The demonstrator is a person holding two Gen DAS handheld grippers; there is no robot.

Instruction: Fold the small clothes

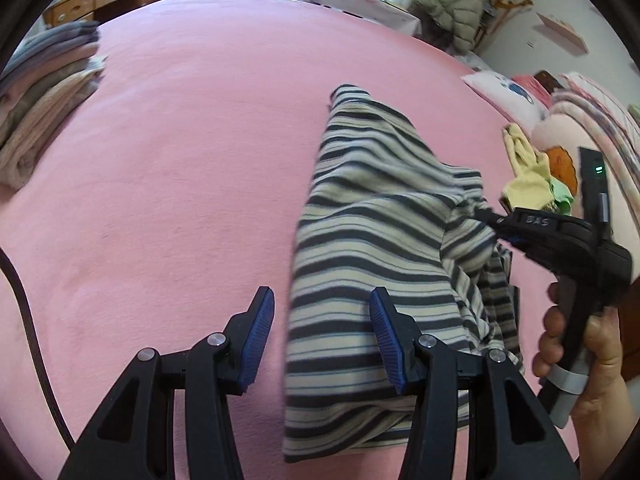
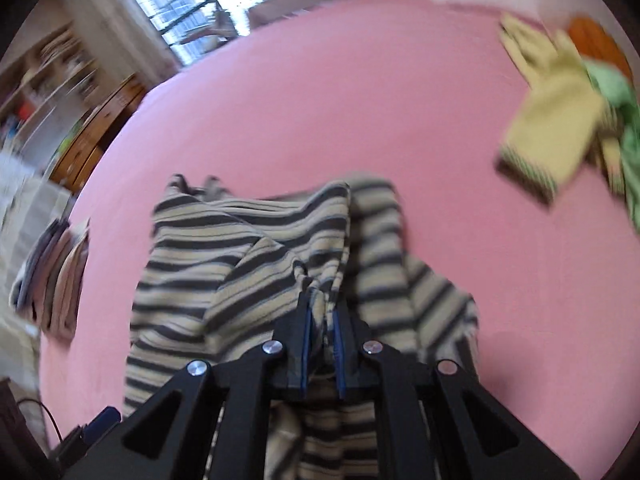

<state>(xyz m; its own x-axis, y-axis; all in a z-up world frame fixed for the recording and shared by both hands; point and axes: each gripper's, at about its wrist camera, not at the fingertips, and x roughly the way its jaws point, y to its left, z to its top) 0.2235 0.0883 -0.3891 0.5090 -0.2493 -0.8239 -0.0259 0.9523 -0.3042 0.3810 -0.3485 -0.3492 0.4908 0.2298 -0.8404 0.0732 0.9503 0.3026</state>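
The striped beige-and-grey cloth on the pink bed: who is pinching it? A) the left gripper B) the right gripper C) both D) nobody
B: the right gripper is shut on the striped beige-and-grey cloth, while the left gripper is open.

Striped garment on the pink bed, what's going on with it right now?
A person is folding a small beige-and-dark-grey striped knit garment on the pink bedsheet. The right gripper is shut on a bunched edge of it, lifting that part. The left gripper is open over the garment's near edge, holding nothing. A stack of folded clothes sits at the left edge; a yellow garment waits on the right.
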